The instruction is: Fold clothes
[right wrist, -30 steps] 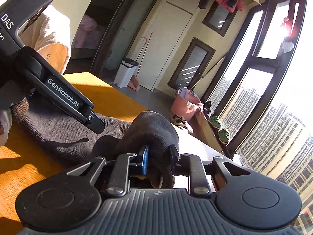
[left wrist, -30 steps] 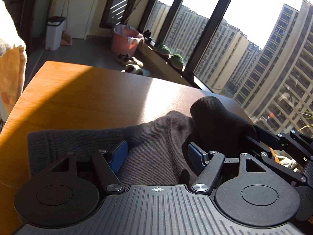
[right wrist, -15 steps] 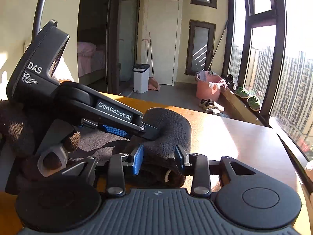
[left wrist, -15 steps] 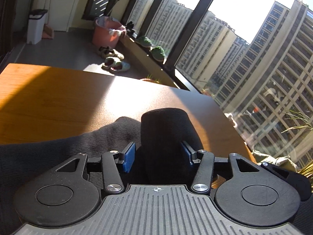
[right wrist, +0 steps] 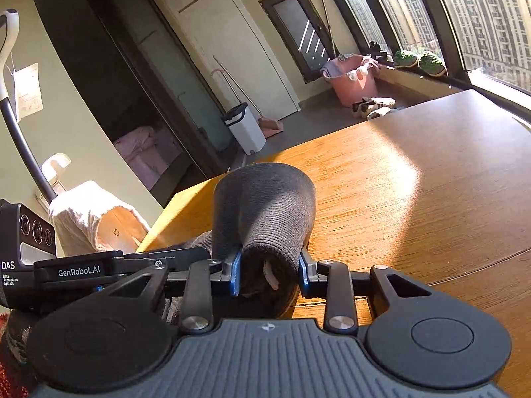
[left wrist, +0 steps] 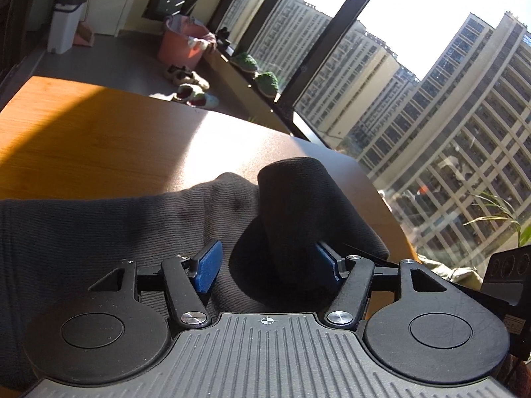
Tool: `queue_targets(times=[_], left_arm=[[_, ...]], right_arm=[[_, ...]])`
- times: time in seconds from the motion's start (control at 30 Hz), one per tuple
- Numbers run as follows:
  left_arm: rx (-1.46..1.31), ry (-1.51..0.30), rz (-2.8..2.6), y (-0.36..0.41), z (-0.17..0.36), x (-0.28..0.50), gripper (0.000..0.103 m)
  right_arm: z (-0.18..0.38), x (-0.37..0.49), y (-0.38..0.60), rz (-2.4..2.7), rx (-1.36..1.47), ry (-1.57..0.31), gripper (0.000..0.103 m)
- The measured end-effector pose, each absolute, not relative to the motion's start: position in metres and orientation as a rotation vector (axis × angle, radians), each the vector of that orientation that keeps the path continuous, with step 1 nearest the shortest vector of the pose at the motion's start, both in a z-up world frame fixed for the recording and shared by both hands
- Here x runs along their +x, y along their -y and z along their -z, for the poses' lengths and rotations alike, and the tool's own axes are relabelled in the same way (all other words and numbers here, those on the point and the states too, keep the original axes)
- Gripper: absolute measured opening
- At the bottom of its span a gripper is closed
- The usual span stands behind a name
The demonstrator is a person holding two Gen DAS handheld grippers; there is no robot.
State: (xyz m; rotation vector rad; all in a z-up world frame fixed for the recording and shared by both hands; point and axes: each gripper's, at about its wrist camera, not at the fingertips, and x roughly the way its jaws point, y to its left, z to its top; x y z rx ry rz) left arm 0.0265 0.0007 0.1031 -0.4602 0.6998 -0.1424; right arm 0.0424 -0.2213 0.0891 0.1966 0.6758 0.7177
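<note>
A dark grey knit garment [left wrist: 109, 229] lies flat on the wooden table [left wrist: 99, 146], and one end of it is rolled into a thick roll [left wrist: 298, 199]. My left gripper [left wrist: 267, 260] hovers over the garment with its jaws opening wide. The roll stands between its blue pads [left wrist: 207, 265], close to the right one, and the left pad is well clear of it. In the right wrist view my right gripper [right wrist: 268, 273] has its jaws closing, both pads pressing on the near end of the roll [right wrist: 265, 212]. The left gripper's body [right wrist: 79, 270] sits just to its left.
The table's [right wrist: 415, 199] sunlit top stretches ahead and to the right, its far edge near the window. On the floor beyond stand a pink tub [right wrist: 353, 81], a white bin [right wrist: 244, 129] and shoes [left wrist: 190, 83]. A cream towel [right wrist: 96, 219] hangs at the table's left end.
The left gripper's pads, which stood tight around the roll half a second ago, have spread apart. The right gripper has rolled and shifted sideways, still around the roll, and its pads have drawn in.
</note>
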Motion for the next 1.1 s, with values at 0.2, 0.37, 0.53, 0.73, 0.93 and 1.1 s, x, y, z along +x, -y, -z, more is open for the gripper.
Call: queue_targets(times=[0.2, 0.37, 0.53, 0.73, 0.93, 1.1], left_arm=[[-0.493, -0.687, 0.147, -0.008, -0.107, 0.029, 0.082], [-0.474, -0.639, 0.161, 0.011, -0.131, 0.034, 0.081], [-0.352, -0.631, 0.116, 0.034, -0.139, 0.047, 0.06], [-0.356, -0.672, 0.082, 0.02, -0.121, 0.046, 0.06], [-0.409, -0.681, 0.072, 0.005, -0.117, 0.038, 0.062], [-0.431, -0.622, 0.064, -0.004, -0.135, 0.031, 0.059]], right_arm=[[-0.108, 0.007, 0.177, -0.606, -0.25, -0.526, 0.033], [-0.104, -0.025, 0.129, -0.561, -0.55, -0.382, 0.035], [-0.113, -0.025, 0.141, -0.631, -0.455, -0.399, 0.043], [-0.13, 0.002, 0.184, -0.74, -0.081, -0.515, 0.05], [-0.111, 0.023, 0.186, -0.723, -0.014, -0.607, 0.043], [-0.105, 0.006, 0.175, -0.698, -0.197, -0.557, 0.043]])
